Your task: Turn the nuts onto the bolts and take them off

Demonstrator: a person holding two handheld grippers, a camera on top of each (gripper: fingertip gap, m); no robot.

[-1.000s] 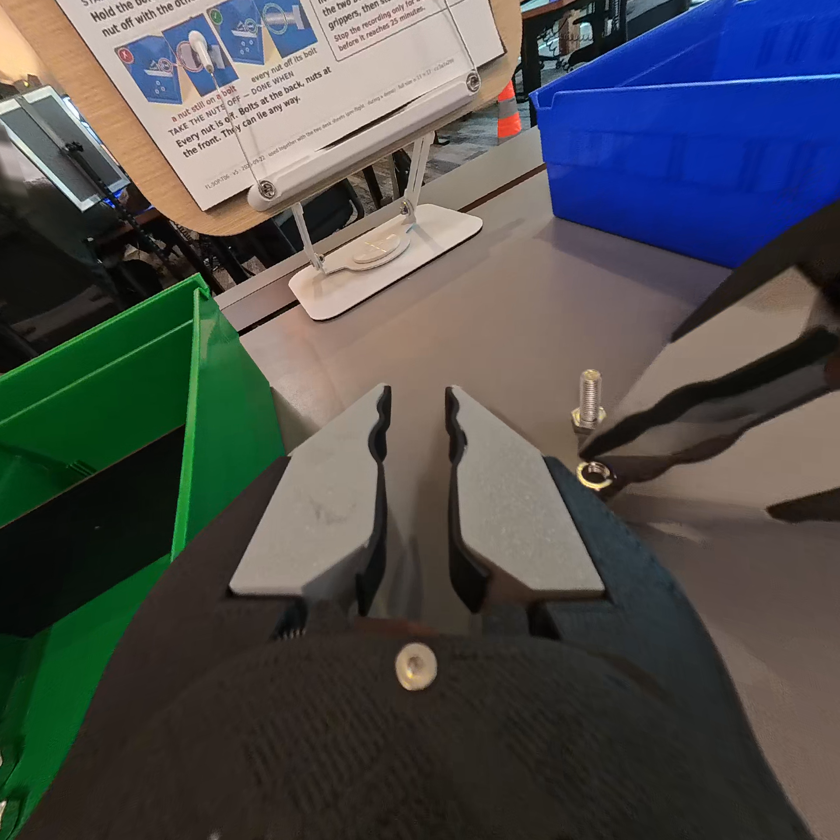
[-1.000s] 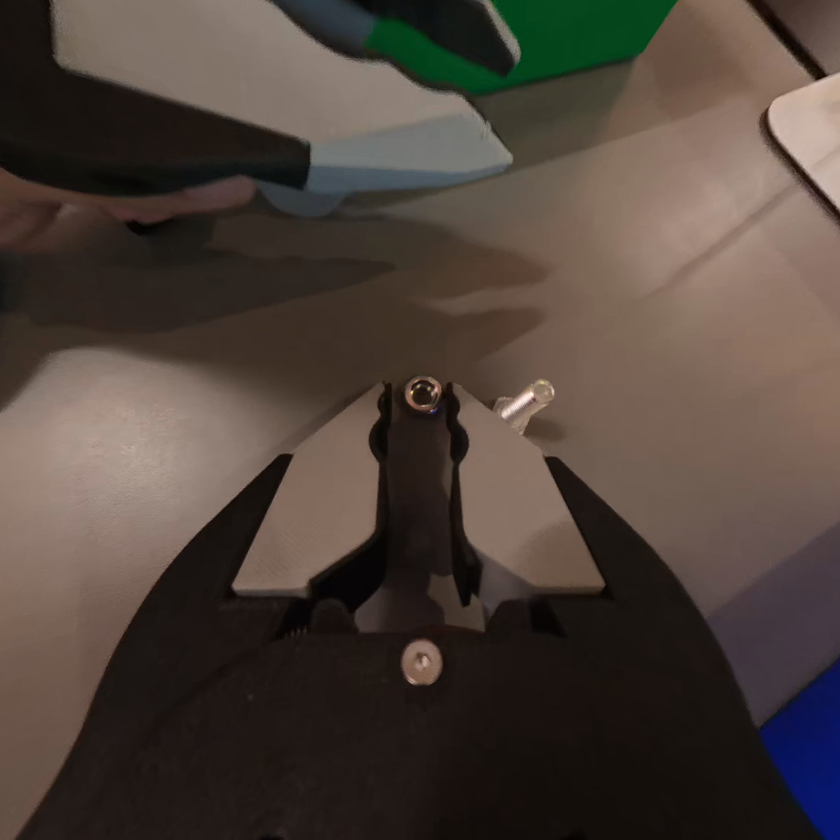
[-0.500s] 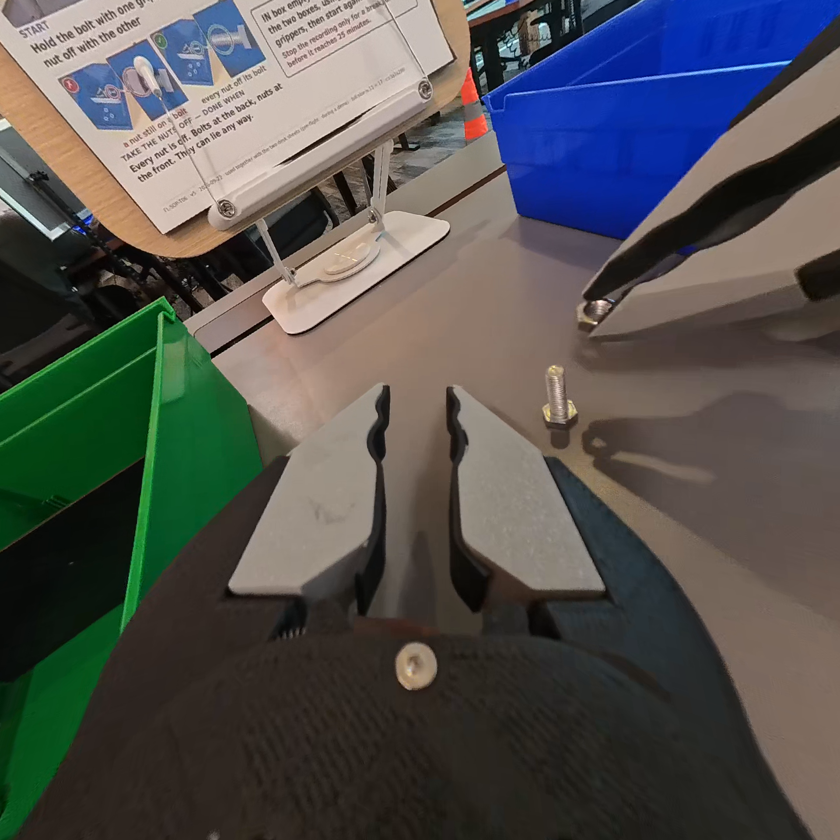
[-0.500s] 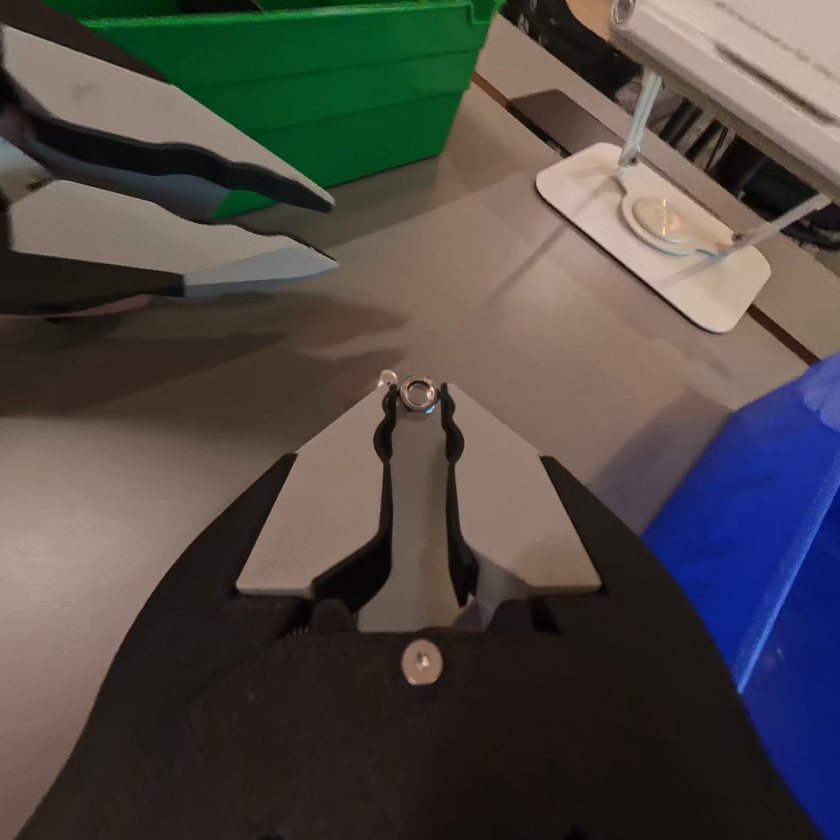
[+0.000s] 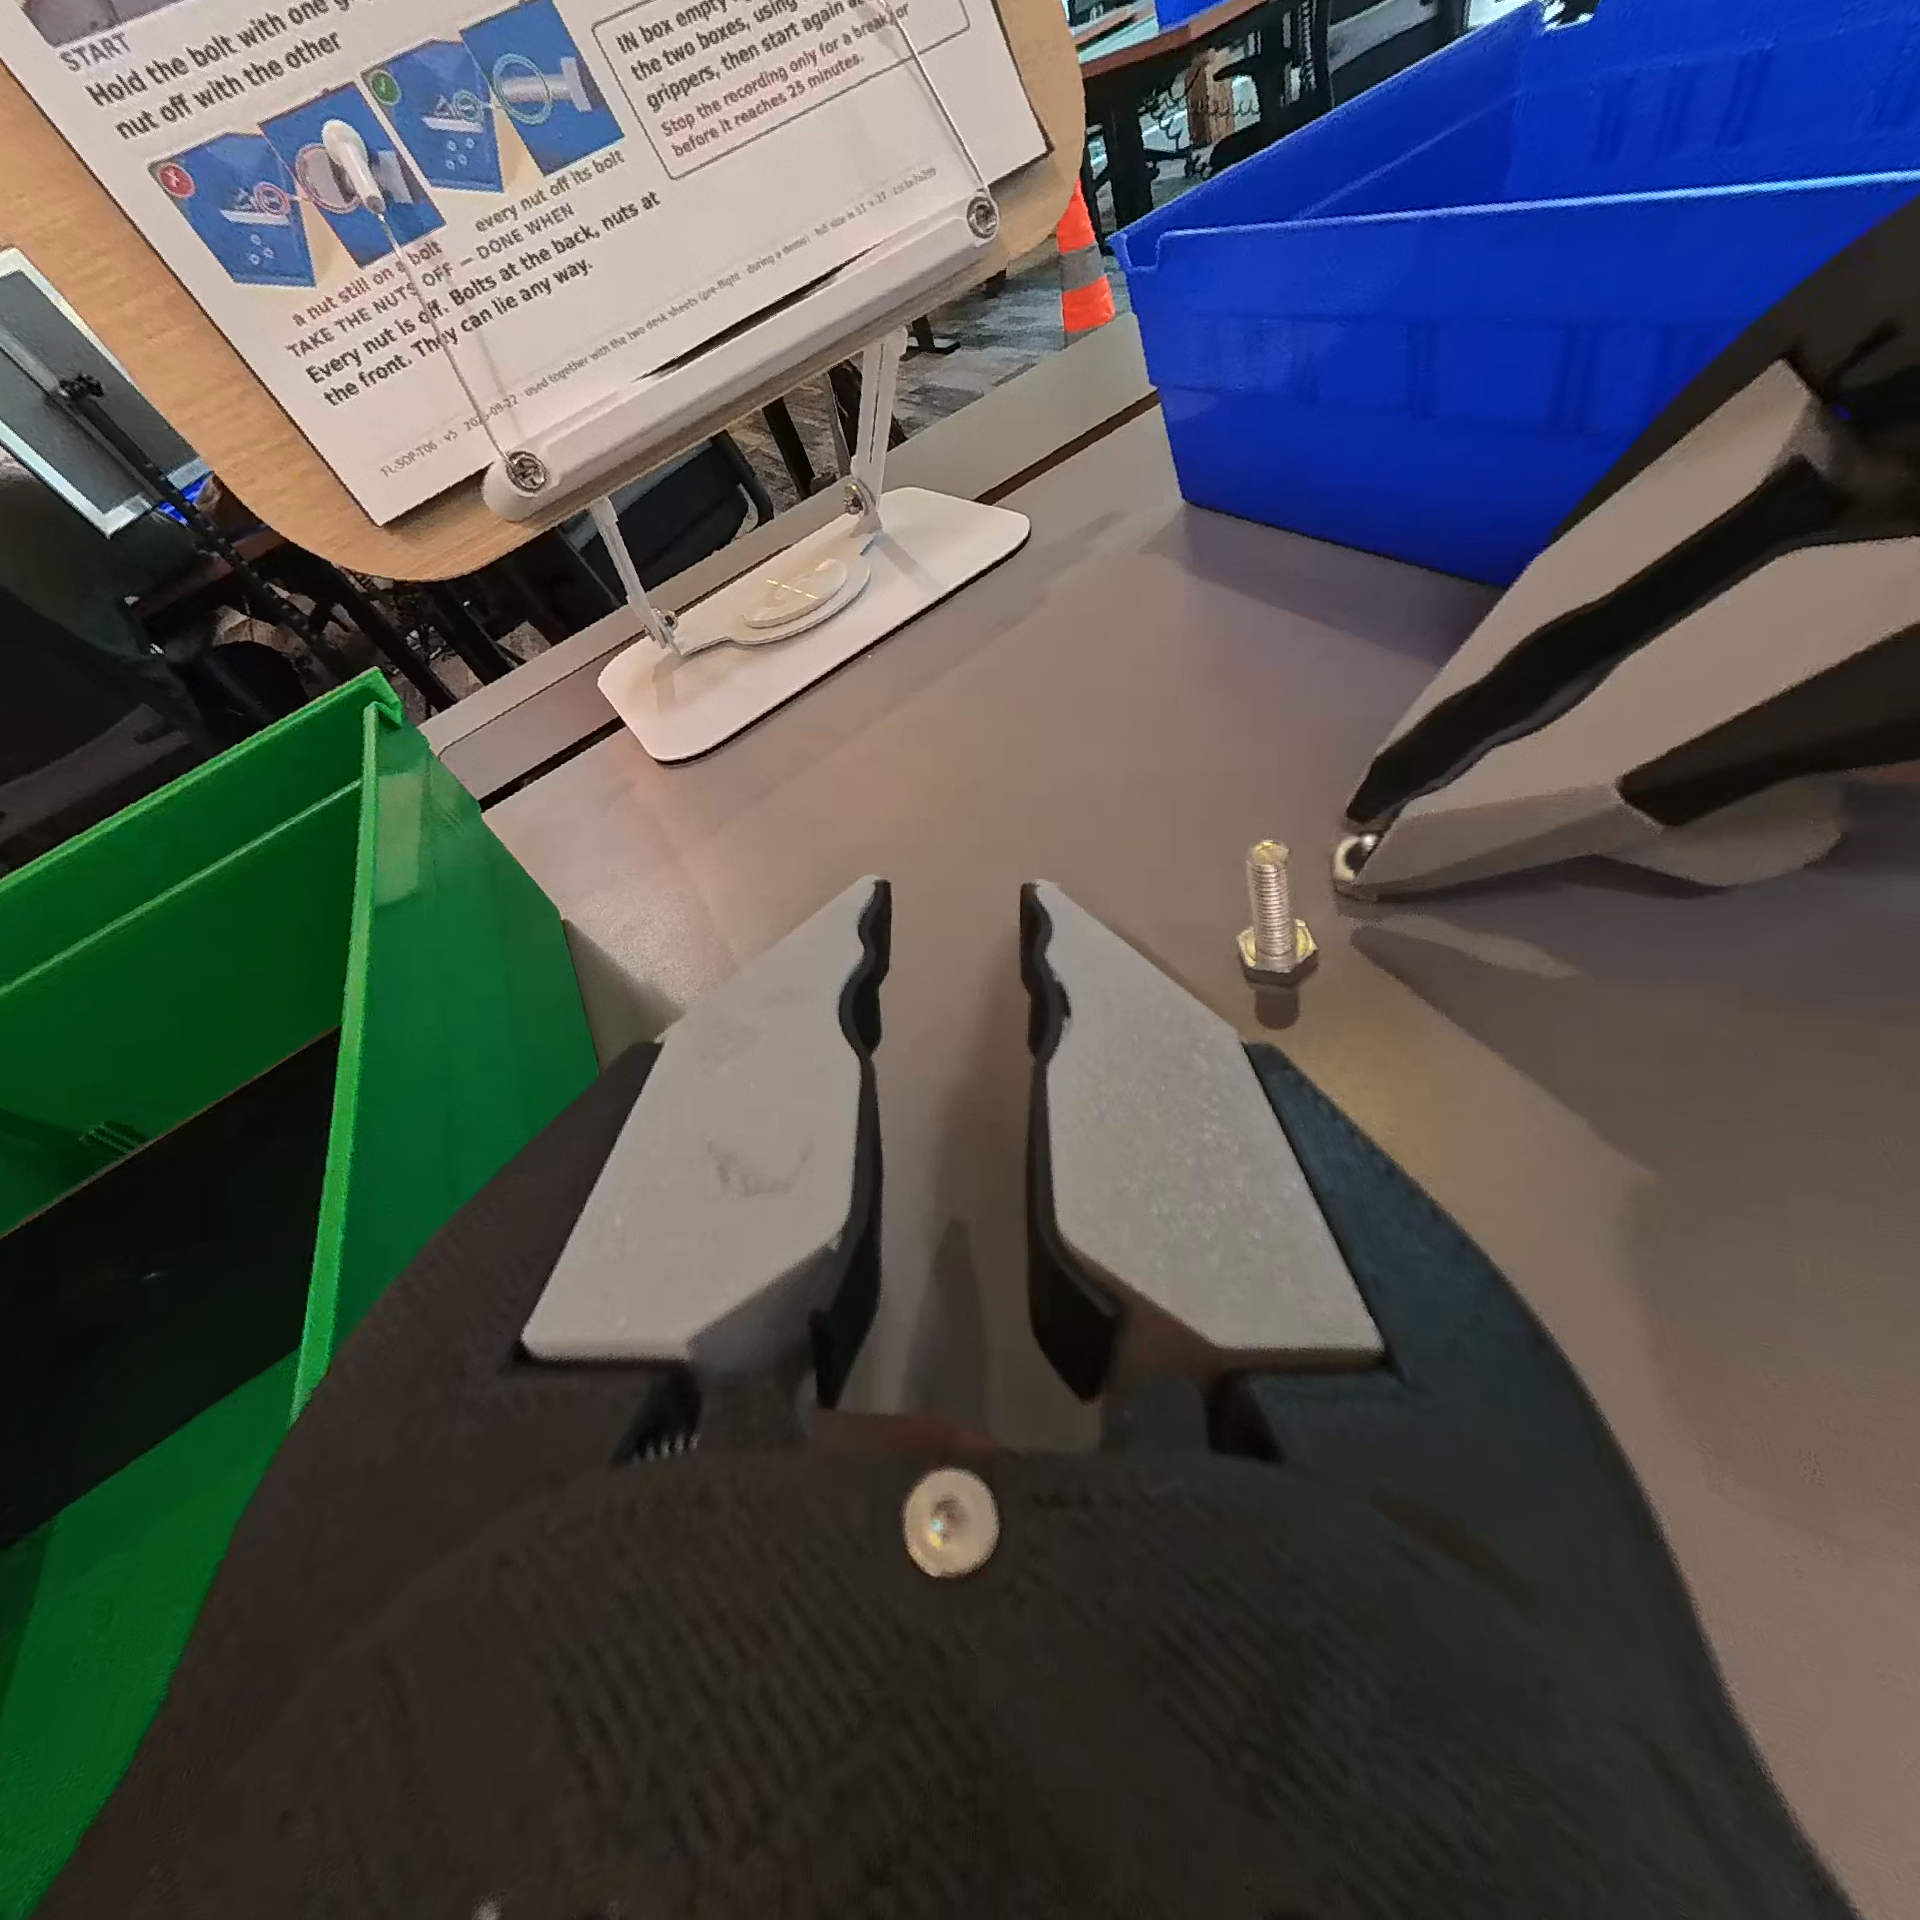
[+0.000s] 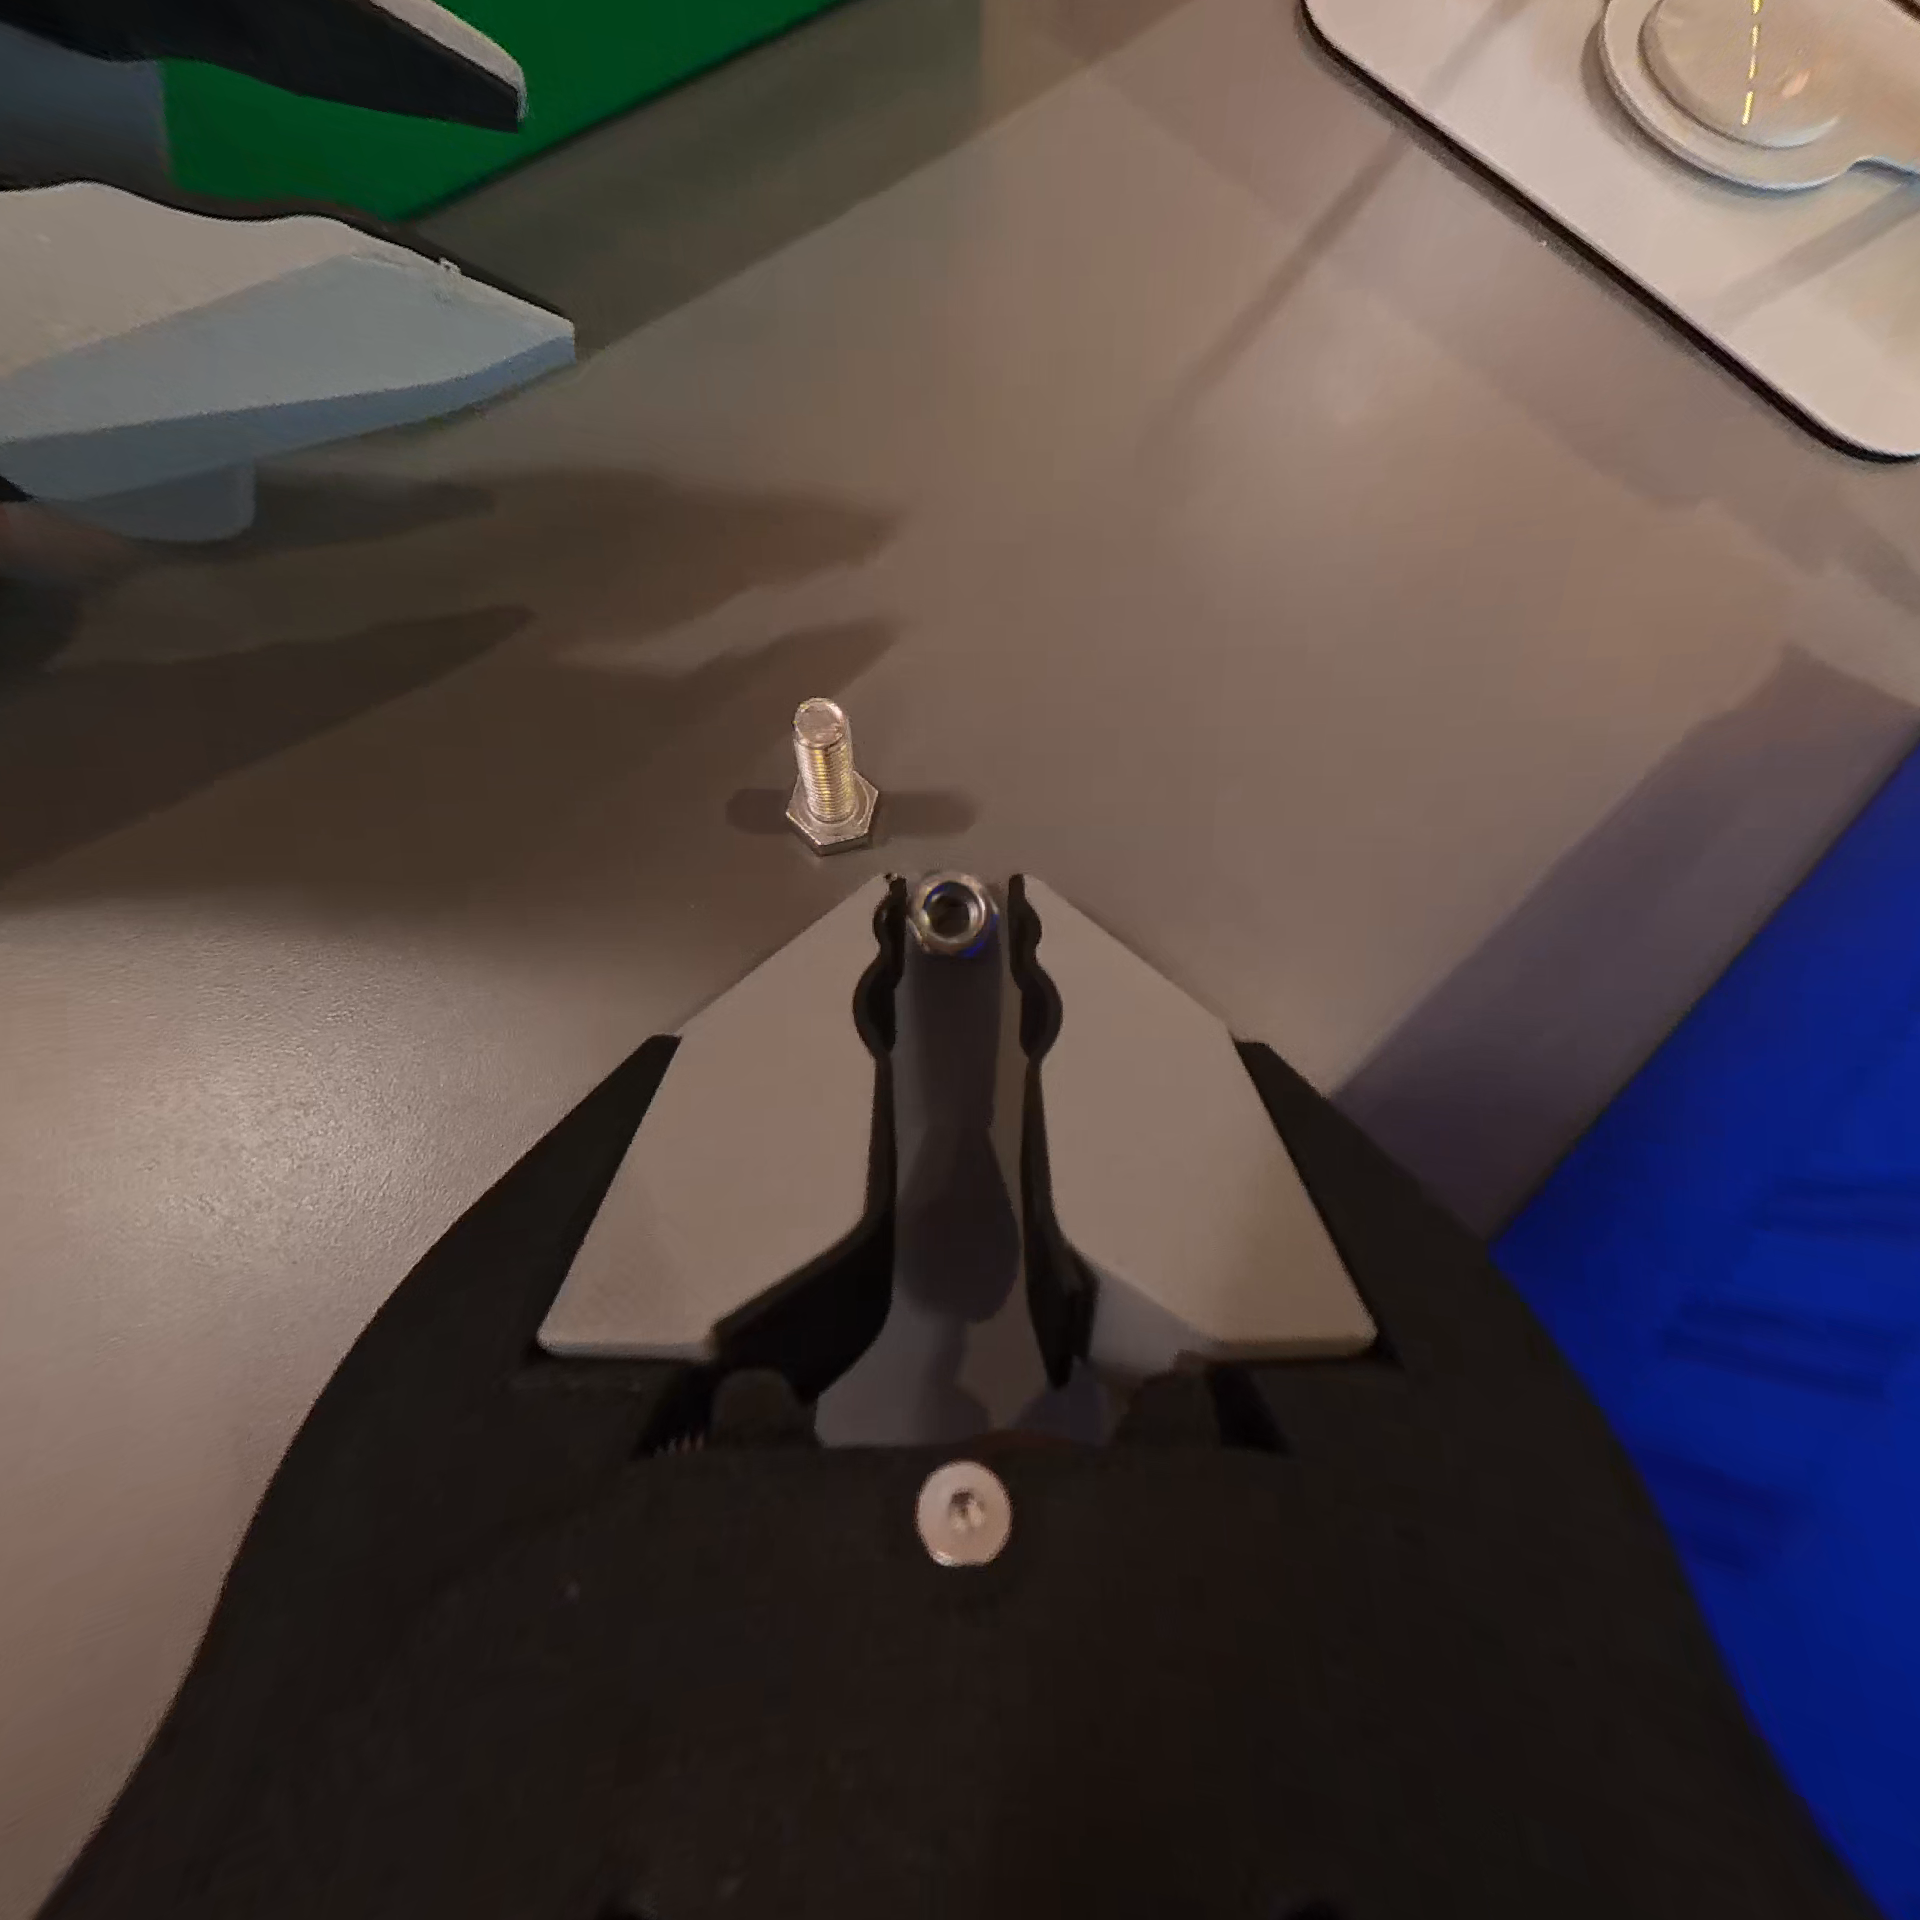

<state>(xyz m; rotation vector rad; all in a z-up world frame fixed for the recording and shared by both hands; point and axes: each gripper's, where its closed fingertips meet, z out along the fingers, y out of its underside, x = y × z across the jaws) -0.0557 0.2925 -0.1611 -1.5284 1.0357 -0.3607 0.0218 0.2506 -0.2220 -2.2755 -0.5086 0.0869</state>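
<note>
A silver bolt (image 5: 1274, 918) stands on its hex head, thread up, on the grey table (image 5: 1039, 748); it also shows in the right wrist view (image 6: 828, 781). My right gripper (image 6: 951, 902) is shut on a silver nut (image 6: 949, 914) at its fingertips, just right of the bolt and a little above the table. The nut also shows in the left wrist view (image 5: 1354, 854). My left gripper (image 5: 954, 902) is open and empty, just left of the bolt; it also shows in the right wrist view (image 6: 416, 260).
A green bin (image 5: 395, 935) stands at the left and a blue bin (image 5: 1455, 364) at the back right. A white stand (image 5: 821, 613) holding an instruction sheet (image 5: 499, 208) is at the back. Chairs and desks lie beyond the table. There is about 11 cm between the tips of the two grippers.
My right gripper lifted the nut off the table, rose, then came down again just right of the bolt. The left gripper stayed open and shifted only slightly.
</note>
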